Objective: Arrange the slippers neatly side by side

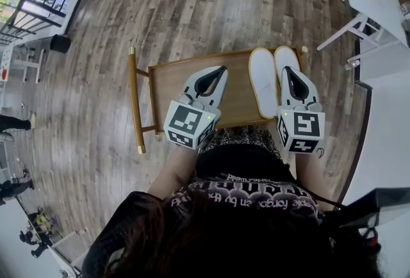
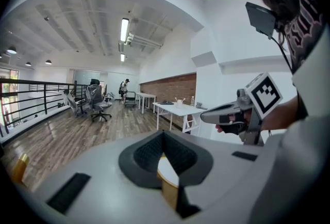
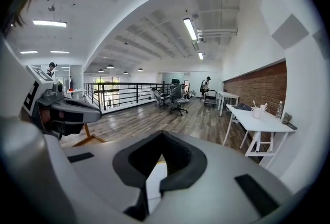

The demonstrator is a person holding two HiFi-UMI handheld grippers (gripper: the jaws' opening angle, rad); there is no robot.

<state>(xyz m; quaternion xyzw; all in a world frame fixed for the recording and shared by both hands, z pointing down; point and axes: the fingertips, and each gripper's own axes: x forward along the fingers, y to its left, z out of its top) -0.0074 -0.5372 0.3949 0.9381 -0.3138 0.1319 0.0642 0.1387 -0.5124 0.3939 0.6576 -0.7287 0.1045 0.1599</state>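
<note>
While the left gripper point(image 1: 222, 70) and right gripper point(image 1: 288, 70) are hovering with jaws pressed together, pinching nothing, the 2 white slippers point(image 1: 262, 81) are lying paired beneath and just left of the right jaws; any finishing nudge is probably needing only gentle heel alignment.

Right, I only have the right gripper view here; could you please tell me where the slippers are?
Observer: Both white slippers lie side by side on the right part of the wooden table.
Operator: Thanks, and where is my right gripper?
Observer: It is above the right slipper, jaws shut, holding nothing.
Operator: And the left gripper?
Observer: Over the table's bare left part, also shut and empty.
</note>
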